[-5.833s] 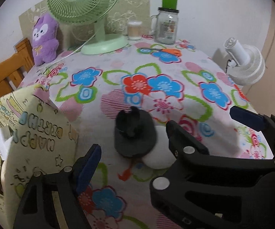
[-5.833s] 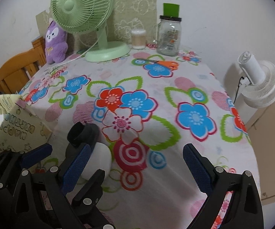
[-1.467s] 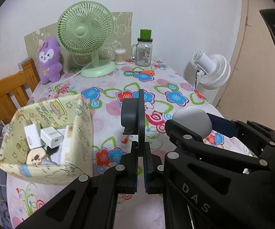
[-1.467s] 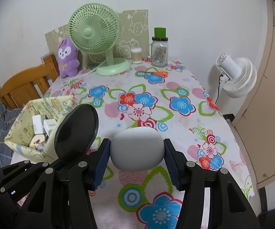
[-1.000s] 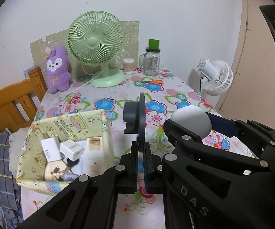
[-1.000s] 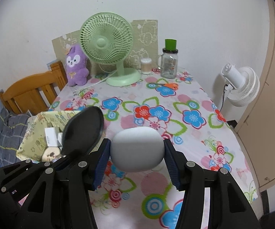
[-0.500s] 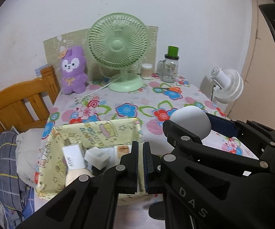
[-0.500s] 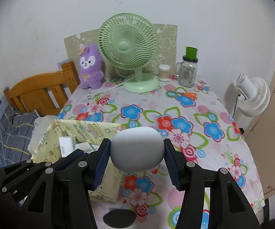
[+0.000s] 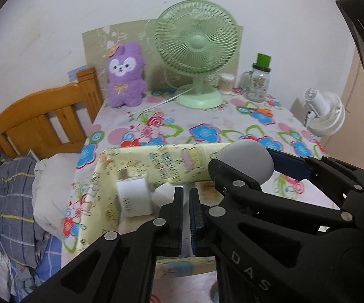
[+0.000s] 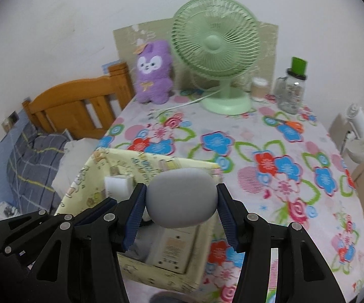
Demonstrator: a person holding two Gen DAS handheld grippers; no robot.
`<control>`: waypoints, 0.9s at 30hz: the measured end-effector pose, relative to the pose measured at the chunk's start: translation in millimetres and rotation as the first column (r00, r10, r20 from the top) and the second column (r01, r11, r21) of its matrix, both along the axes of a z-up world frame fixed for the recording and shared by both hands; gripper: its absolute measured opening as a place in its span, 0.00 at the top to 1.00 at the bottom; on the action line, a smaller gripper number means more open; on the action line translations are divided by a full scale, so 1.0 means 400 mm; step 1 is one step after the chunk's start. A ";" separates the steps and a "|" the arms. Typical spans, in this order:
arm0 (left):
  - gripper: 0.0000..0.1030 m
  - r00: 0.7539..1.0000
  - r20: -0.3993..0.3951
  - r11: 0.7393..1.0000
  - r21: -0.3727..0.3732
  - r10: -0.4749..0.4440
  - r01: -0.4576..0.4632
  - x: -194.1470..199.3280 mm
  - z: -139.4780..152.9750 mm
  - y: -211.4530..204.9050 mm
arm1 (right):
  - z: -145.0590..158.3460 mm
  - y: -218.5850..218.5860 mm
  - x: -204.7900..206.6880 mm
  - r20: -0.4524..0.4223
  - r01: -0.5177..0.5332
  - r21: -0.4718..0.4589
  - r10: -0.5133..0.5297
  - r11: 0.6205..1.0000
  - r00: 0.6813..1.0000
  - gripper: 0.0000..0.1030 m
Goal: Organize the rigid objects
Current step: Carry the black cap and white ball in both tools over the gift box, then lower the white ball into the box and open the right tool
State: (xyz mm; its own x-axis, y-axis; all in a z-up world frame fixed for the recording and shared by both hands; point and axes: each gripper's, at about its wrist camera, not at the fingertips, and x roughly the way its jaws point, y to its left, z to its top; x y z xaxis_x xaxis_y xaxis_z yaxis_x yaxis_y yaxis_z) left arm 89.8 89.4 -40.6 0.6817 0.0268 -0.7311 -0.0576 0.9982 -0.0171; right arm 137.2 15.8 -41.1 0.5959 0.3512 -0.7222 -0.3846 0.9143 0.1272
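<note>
One blurred dark disc (image 10: 165,298), right-wrist-only.

White raised letters "DAS" stand on the black arm of the right gripper (image 9: 247,162), seen in the left wrist view. The yellow box (image 9: 172,161) beside it carries coloured lettering too distorted to read.

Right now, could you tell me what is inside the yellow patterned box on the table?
The yellow box holds a white labelled block, a cream flat carton and a small white item. The grey rounded object and both grippers hide the rest of its contents.
</note>
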 end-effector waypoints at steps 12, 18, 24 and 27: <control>0.30 1.000 0.011 1.000 -0.001 0.012 -0.012 -0.042 -0.012 0.007 | -0.005 -0.003 -0.036 0.017 -0.010 -0.007 0.010 1.000 1.000 0.13; 0.14 0.999 0.045 1.000 -0.010 0.003 -0.002 -0.090 -0.004 -0.028 | -0.003 -0.057 -0.075 0.016 0.026 -0.009 -0.025 1.000 1.000 0.13; 0.08 0.999 0.044 0.999 -0.039 0.014 -0.012 -0.133 -0.014 -0.063 | -0.010 -0.107 -0.125 0.021 0.045 -0.020 -0.045 0.999 0.999 0.13; 0.04 0.999 0.047 0.999 -0.041 0.017 -0.015 -0.153 -0.022 -0.083 | -0.018 -0.136 -0.148 0.019 0.054 -0.019 -0.054 0.998 0.998 0.13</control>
State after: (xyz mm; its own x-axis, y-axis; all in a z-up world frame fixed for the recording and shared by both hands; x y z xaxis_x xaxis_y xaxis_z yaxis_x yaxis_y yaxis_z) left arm 28.6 56.4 -49.3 0.7153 0.0088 -0.6988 -0.0713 0.9956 -0.0605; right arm 77.8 -38.5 -48.5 0.6272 0.3036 -0.7172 -0.3365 0.9361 0.1020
